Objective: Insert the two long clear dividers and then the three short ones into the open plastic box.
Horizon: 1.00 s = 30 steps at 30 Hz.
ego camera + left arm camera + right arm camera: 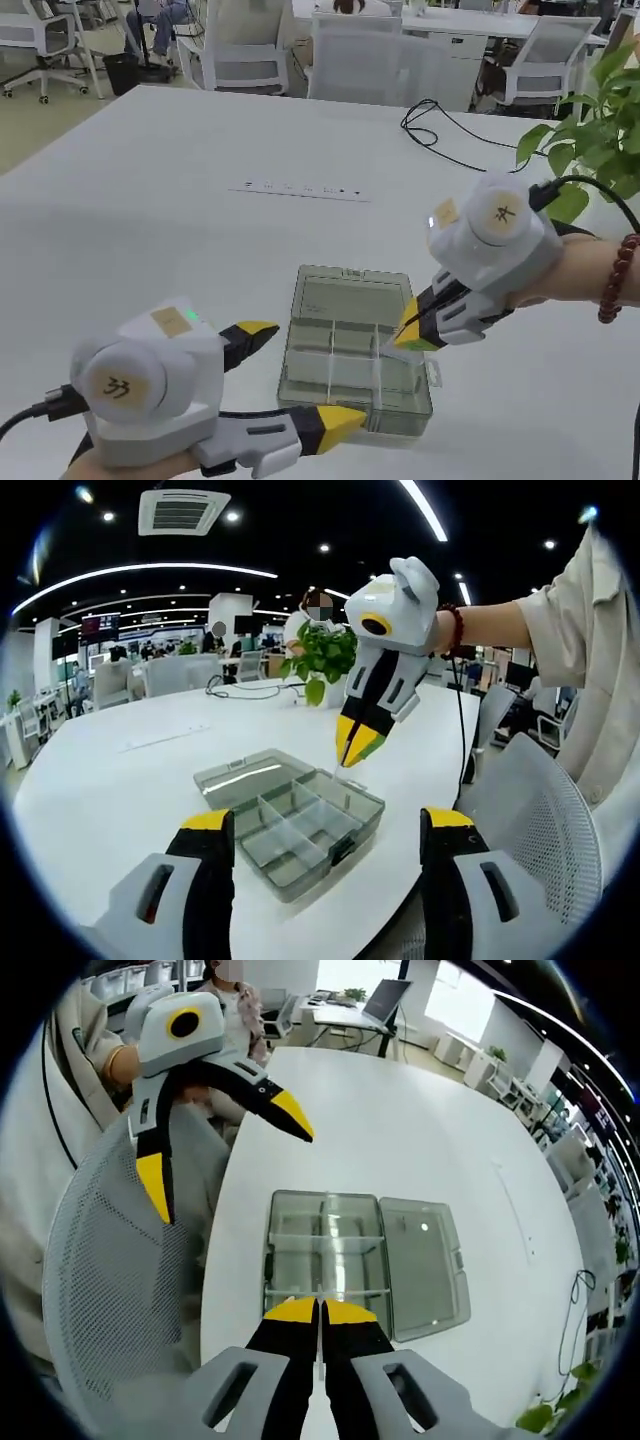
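Smoky clear box — white table

The left tongs gape before the box; right tongs pinched above.

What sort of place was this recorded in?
Probably an open-plan office: a large white table, grey mesh swivel chairs beyond it, and a square ceiling air vent beside long strip lights.

Left tongs gape; right tongs pinched closed.
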Each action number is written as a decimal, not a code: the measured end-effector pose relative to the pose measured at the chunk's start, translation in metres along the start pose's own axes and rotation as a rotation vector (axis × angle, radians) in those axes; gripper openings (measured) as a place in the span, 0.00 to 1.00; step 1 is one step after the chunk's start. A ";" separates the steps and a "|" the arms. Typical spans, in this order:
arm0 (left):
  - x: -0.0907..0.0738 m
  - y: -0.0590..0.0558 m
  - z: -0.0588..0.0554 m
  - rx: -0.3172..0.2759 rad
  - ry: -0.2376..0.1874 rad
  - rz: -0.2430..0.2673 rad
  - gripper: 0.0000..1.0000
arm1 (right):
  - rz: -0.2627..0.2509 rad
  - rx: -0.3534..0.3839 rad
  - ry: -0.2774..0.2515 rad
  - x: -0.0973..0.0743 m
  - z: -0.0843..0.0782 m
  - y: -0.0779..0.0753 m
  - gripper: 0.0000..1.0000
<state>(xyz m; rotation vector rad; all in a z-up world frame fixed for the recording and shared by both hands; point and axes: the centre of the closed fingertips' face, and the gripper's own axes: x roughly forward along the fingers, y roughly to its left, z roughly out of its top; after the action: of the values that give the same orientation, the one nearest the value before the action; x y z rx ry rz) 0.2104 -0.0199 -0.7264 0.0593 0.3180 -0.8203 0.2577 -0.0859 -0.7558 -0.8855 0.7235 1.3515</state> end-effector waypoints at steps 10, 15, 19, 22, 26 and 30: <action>-0.001 0.002 0.000 -0.003 0.000 0.017 0.83 | 0.006 0.001 0.045 0.012 -0.011 -0.003 0.02; -0.001 0.003 -0.001 -0.004 0.008 0.022 0.84 | 0.008 -0.001 0.053 0.014 -0.013 -0.005 0.02; -0.002 0.004 0.000 -0.007 0.002 0.028 0.83 | 0.009 0.004 0.054 0.016 -0.015 -0.006 0.02; -0.002 0.005 -0.002 -0.010 0.008 0.027 0.81 | 0.013 0.009 0.054 0.018 -0.015 -0.006 0.02; -0.001 0.005 -0.002 -0.010 0.010 0.028 0.81 | 0.012 0.010 0.058 0.019 -0.016 -0.008 0.02; -0.001 0.006 -0.002 -0.011 0.014 0.031 0.80 | 0.025 -0.004 0.073 0.023 -0.017 -0.008 0.02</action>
<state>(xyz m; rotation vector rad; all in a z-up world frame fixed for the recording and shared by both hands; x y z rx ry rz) 0.2135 -0.0146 -0.7289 0.0592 0.3336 -0.7881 0.2691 -0.0894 -0.7831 -0.9356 0.7913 1.3488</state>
